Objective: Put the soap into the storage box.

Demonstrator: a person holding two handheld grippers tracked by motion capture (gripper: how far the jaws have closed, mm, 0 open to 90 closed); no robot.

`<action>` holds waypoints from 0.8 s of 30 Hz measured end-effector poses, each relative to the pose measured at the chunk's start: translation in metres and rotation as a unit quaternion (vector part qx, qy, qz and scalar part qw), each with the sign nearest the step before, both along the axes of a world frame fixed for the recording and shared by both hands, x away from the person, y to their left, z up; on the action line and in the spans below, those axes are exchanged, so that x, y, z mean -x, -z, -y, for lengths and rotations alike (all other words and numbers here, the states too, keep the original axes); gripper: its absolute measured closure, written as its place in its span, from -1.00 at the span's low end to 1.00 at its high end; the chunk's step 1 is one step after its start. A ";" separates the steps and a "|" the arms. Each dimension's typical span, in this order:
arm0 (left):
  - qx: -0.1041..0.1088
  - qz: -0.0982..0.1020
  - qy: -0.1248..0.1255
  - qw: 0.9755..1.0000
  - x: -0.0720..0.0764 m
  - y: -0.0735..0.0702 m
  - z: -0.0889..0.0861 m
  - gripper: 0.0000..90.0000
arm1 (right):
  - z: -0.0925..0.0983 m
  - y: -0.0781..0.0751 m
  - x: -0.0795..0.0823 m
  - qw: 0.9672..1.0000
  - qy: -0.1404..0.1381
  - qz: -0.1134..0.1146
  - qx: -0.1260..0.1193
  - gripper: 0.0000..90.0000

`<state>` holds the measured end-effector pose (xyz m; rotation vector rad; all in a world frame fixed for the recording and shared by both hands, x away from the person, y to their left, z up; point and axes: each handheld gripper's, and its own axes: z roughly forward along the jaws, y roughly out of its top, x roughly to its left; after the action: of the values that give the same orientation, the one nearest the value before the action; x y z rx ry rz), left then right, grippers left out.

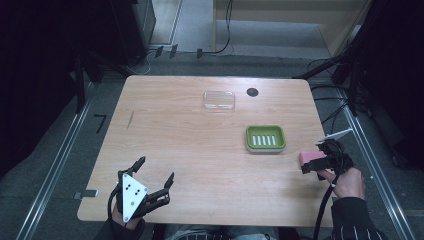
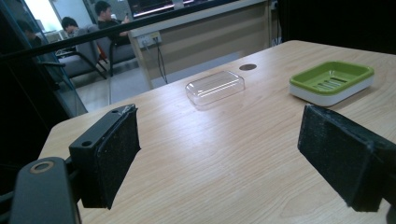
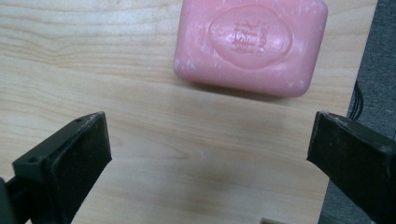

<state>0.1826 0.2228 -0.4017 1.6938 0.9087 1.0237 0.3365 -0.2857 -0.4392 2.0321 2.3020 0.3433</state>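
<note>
At the right edge of the wooden table (image 1: 200,145), a pink bar of soap (image 3: 251,45) is being approached by the right gripper (image 3: 210,163), whose jaws are being held wide apart above the bare wood, with the bar lying flat just beyond them and untouched. An oval stamp is being shown on the soap's upper face. From the high view, the soap (image 1: 311,158) is being partly covered by the right gripper (image 1: 327,159), just beside the table's edge. A green soap dish (image 1: 265,138) is being left near it, further in on the table, and a clear plastic lid (image 1: 219,100) is lying well beyond, toward the far side. Near the front left corner, the left gripper (image 1: 155,172) is being held with its jaws spread wide and nothing between them.
</note>
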 end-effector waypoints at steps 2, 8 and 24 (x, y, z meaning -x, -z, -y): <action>0.001 0.000 0.001 1.000 0.000 0.000 0.000 -0.71 | 0.000 0.000 -0.001 1.000 0.001 0.000 0.000 -1.00; 0.001 0.002 0.001 1.000 0.001 -0.001 -0.001 -0.71 | -0.001 0.003 -0.008 1.000 0.003 -0.001 -0.001 -1.00; 0.001 0.003 -0.002 1.000 0.004 -0.001 -0.003 -0.71 | 0.005 0.010 -0.031 1.000 0.019 0.001 -0.003 -1.00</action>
<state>0.1787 0.2254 -0.4009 1.6855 0.9098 1.0302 0.3676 -0.2904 -0.4491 2.0758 2.2604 0.3504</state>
